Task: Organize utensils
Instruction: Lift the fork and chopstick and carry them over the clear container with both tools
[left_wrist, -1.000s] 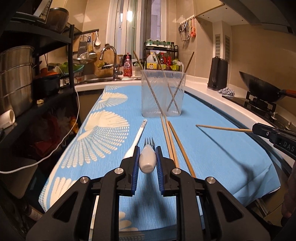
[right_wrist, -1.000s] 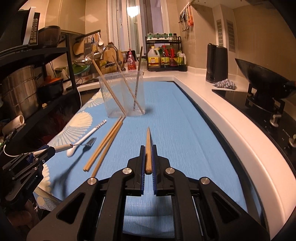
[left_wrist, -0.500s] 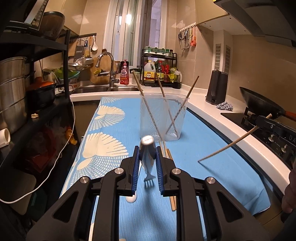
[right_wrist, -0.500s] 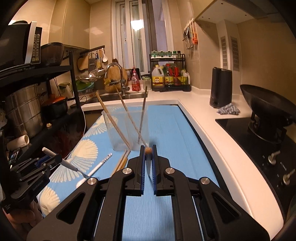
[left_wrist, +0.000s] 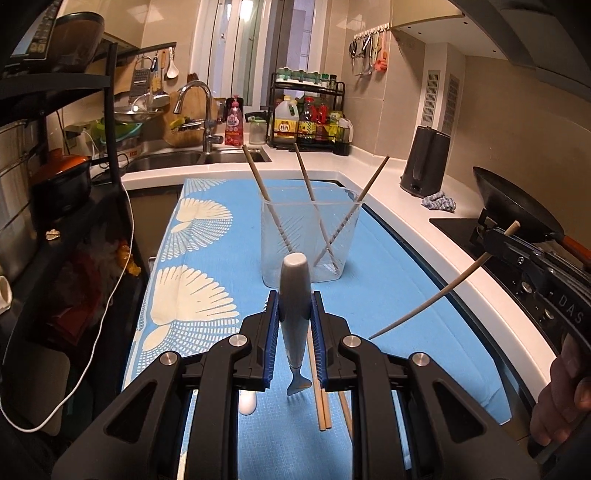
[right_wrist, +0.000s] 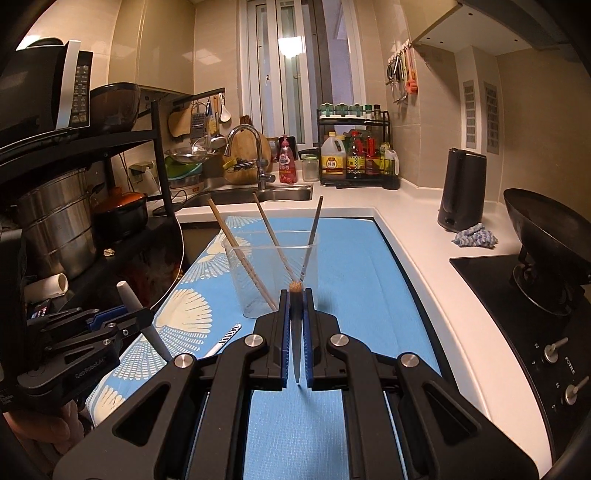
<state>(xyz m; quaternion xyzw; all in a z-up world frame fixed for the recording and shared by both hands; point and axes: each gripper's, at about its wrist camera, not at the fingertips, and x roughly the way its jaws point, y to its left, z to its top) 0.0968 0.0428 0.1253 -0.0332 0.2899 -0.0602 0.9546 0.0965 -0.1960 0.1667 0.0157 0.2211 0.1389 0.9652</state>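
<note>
On the far left of the left wrist view a dark shelf rack (left_wrist: 66, 177) stands beside the blue cloth (left_wrist: 207, 266) that covers the counter. A white-handled utensil (left_wrist: 246, 402) lies on the cloth at about 7 o'clock from the left gripper (left_wrist: 294, 317), mostly hidden beneath it. The left gripper is clamped on the pale handle of a fork (left_wrist: 294, 295), handle end up and tines hanging toward 6 o'clock, clear of the cloth. Two or three loose chopsticks (left_wrist: 320, 391) lie on the cloth just right of the tines.

At 12 o'clock from the fork stands the clear container (left_wrist: 308, 236), with three chopsticks leaning inside it. Further right, at about 3 o'clock, the right gripper (right_wrist: 294, 332) is pinched narrow on a single chopstick (left_wrist: 424, 302) that slants down toward 8 o'clock, its thin tip above the cloth. In the right wrist view that chopstick runs between the pads with its blunt end up, the container just beyond at 12 o'clock. A wok (left_wrist: 517, 206) sits on the stove at the far right.

The step in hand looks like the carry: both utensils are lifted and aimed at the container. Next, each needs to come over the open rim, tip near upright with its lower end inside, then be let go.
</note>
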